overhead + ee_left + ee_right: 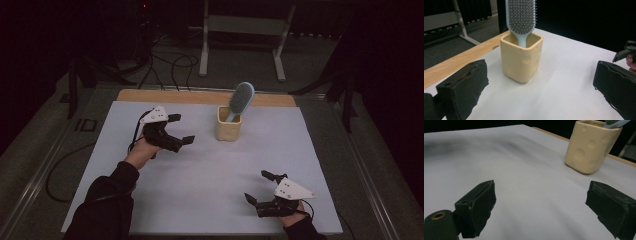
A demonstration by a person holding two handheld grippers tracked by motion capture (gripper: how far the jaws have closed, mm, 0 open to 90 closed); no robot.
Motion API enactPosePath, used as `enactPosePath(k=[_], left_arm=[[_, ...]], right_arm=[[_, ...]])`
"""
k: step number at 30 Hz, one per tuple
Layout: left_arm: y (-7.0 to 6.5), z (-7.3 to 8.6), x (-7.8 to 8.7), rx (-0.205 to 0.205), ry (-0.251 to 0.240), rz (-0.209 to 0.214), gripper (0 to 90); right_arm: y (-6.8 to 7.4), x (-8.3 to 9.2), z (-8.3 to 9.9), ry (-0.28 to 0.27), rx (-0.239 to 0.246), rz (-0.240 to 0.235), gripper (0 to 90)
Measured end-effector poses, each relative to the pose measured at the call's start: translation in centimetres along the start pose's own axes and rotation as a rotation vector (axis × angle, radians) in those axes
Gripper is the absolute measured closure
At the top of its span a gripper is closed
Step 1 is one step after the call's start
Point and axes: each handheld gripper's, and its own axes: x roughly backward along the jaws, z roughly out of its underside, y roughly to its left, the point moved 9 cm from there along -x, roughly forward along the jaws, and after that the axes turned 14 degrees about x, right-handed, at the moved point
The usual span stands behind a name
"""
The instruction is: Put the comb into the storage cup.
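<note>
Your left hand-held gripper (181, 128) is spread wide and empty, lined up on the cream cup (229, 123) just ahead of it, where the hairbrush (241, 99) stands handle-down. This looks like the approach: next, reach in. Your right hand-held gripper (261, 186), also spread, waits well apart.

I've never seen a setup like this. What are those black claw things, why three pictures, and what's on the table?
A person holds a hand-operated clamp in each hand: the left gripper and the right gripper. Both are open and hold nothing. One picture looks down from above; the other two come from cameras riding on each gripper, looking out between its black jaws. On the white table stands a cream holder with a blue hairbrush standing in it, handle down, bristles up. The left gripper is the nearer one to the holder.
</note>
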Motion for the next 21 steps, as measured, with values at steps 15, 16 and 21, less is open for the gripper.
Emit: enactPosePath(k=[15,16,21], left_arm=[[1.3,3.0,4.4,0.028,0.006,-0.052,0.0],[1.4,3.3,4.6,0.030,0.011,-0.057,0.0],[1.7,4.6,6.0,0.037,0.023,-0.079,0.0]], right_arm=[[0.0,-0.2,0.0,0.004,0.005,-0.001,8.5],[0.0,-0.2,0.0,0.004,0.005,-0.002,8.5],[0.0,-0.2,0.0,0.004,0.008,-0.002,8.5]])
